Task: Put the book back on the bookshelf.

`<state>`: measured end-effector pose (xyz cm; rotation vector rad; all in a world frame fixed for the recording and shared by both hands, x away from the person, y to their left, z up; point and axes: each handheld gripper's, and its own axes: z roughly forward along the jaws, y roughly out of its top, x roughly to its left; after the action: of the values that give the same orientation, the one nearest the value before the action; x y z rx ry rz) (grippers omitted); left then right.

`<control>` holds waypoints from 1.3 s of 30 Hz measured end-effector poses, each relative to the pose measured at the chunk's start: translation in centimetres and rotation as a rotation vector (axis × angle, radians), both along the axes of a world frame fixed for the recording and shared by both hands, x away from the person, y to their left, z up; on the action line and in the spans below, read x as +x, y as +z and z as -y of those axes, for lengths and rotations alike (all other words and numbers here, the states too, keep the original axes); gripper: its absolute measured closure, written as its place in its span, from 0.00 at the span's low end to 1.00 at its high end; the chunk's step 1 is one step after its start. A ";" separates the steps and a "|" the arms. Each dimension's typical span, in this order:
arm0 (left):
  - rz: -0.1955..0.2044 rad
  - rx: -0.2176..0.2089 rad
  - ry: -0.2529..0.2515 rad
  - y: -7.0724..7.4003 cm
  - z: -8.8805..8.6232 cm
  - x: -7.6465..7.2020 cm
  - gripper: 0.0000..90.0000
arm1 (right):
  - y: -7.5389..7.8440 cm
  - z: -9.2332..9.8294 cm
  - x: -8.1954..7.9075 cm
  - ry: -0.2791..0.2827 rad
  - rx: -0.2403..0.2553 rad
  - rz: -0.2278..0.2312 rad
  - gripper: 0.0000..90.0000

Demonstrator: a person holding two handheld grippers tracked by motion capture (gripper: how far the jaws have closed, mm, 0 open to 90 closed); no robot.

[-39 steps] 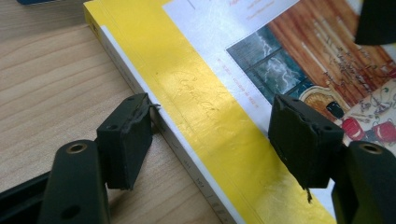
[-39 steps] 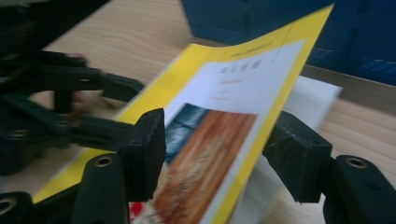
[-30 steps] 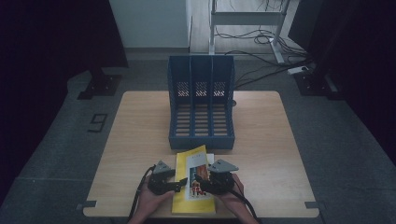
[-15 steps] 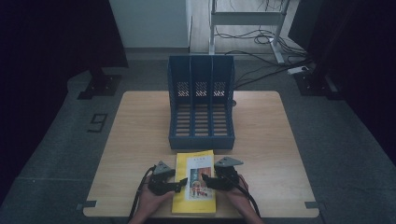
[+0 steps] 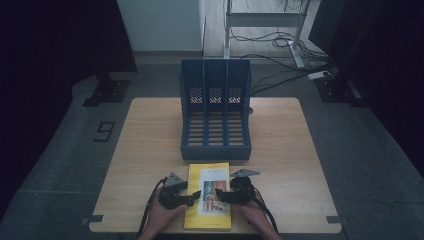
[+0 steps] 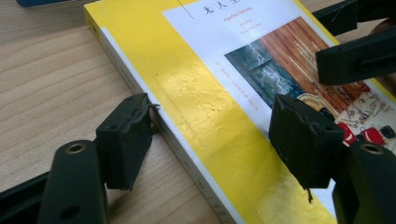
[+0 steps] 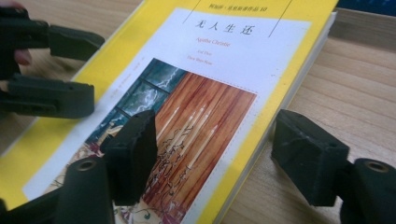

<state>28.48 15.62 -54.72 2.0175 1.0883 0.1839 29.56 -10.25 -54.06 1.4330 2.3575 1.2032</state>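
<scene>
A yellow paperback book (image 5: 209, 197) with a white panel and a picture on its cover lies flat on the wooden table (image 5: 150, 135), near the front edge. My left gripper (image 5: 195, 195) is open at the book's left side. Its jaws straddle the spine edge (image 6: 187, 154), one over the cover and one over the table. My right gripper (image 5: 221, 194) is at the right side, and its jaws have just been opening. The book's right edge (image 7: 275, 116) lies between them, with the pads clear of it.
A blue file holder (image 5: 215, 115) with three slots stands just behind the book at the table's middle. Bare wood lies to either side of it. The person's hands come in at the front edge. Cables and a desk frame lie on the floor beyond.
The book, slightly skewed a second ago, now lies square and flat. My right gripper has sunk a little toward the table and its jaws stand wider. The left gripper has kept still.
</scene>
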 end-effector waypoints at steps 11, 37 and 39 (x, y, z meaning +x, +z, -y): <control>-0.003 -0.005 0.000 0.0 -0.1 0.0 0.33 | 2.5 -0.1 -1.2 0.084 0.131 0.023 0.41; -0.005 -0.004 -0.008 0.0 -0.1 0.1 0.33 | 0.8 -1.8 3.1 0.141 0.087 -0.016 0.65; -0.004 -0.004 -0.009 0.0 -0.1 0.1 0.33 | 0.9 -1.7 3.1 0.143 0.085 -0.019 0.66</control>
<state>28.60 15.75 -54.69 2.0194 1.0815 0.1723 32.62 -8.58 -53.17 1.3246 2.4865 1.3455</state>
